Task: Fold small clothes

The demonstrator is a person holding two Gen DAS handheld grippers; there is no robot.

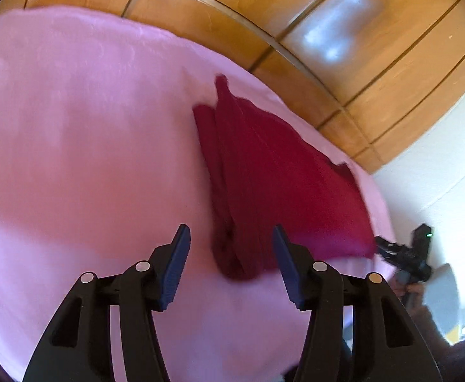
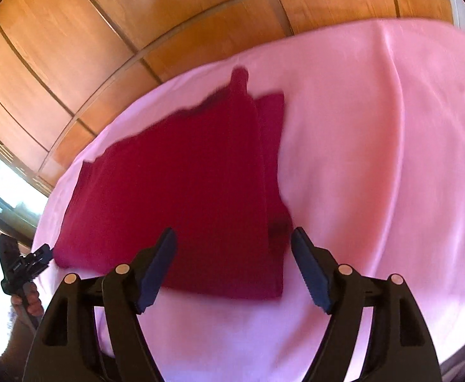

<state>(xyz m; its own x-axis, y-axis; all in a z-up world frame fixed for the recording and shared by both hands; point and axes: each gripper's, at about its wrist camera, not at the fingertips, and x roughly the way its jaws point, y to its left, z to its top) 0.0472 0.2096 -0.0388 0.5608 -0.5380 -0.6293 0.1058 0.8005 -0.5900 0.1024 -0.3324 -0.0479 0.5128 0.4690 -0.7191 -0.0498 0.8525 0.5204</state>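
I have the dark red garment (image 2: 181, 191) lying on the pink sheet (image 2: 375, 159) of the bed, already doubled over at least once, with stacked layers showing along its right edge and a small tab sticking out at the far end. Wooden cupboard doors (image 2: 73, 47) stand beyond the bed.

My left gripper (image 1: 229, 264) has its jaws apart with nothing clamped; through that camera the near end of the bunched edge of the cloth lies between and just beyond the blue pads (image 1: 176, 267). My right gripper (image 2: 232, 270) stands wider apart, also empty, over the near edge of the garment. In each camera the other gripper shows at the garment's outer near corner.

I judge the step in hand to be taking the near edge for another fold. To do it well, I would bring each gripper low enough to catch every layer at its corner, not only the top one, since the layered edge could split when lifted. I would close both at about the same time, lift evenly, carry the near edge toward the far end, and lay it down with edges matched. The pink sheet is soft and could be pinched along with the cloth, so I would keep the pads shallow.
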